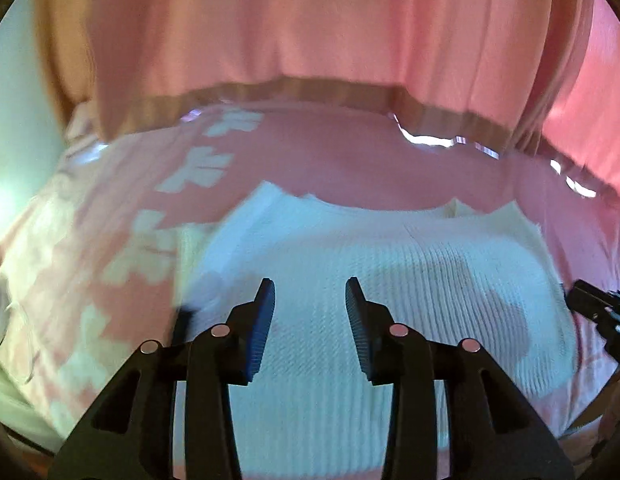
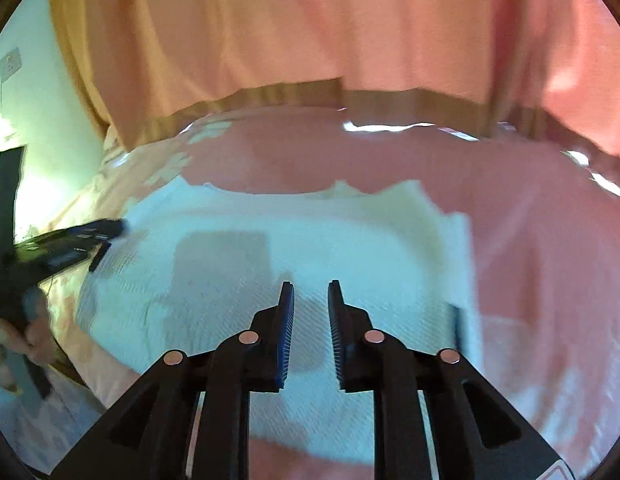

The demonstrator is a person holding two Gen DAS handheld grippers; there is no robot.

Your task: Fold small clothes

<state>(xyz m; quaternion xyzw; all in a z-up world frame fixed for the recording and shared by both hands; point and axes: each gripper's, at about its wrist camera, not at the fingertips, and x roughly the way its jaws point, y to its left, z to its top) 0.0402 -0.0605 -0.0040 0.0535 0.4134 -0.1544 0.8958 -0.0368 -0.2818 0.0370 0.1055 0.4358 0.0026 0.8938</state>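
Left fingers (image 1: pixel 310 290): parted with a clear gap, blue ribbed pads facing each other, nothing between them; they hang above the near half of the white garment without touching it.
Right fingers (image 2: pixel 311 292): a narrower gap than the left pair, pads apart and empty, poised over the middle of the same garment.
Left tool seen from the right: the black frame (image 2: pixel 70 240) reaches in from the picture's left edge, its tip at the garment's left border, gripped low down by a person's hand (image 2: pixel 18 340).
Right tool seen from the left: a black tip (image 1: pixel 598 308) enters at the picture's right edge, beside the garment's right border.
Garment: a white ribbed knit piece (image 1: pixel 390 260) lies flat and spread on the bed, its ribs running away from the cameras; its far edge is uneven, with small raised peaks at both corners. A darker grey patch (image 2: pixel 222 260) shows on the cloth in both views.
Bed: a pink cover (image 1: pixel 350 152) carries the garment; a band of pale blocky shapes (image 1: pixel 198 176) runs along the cover on the picture's left side.
Backdrop: a peach-pink curtain (image 2: pixel 310 32) with a brown hem hangs behind the bed; a pale wall (image 2: pixel 34 80) with a switch plate stands at left.
Sharpness: both views are smeared, so fine detail of the cloth edges cannot be told.
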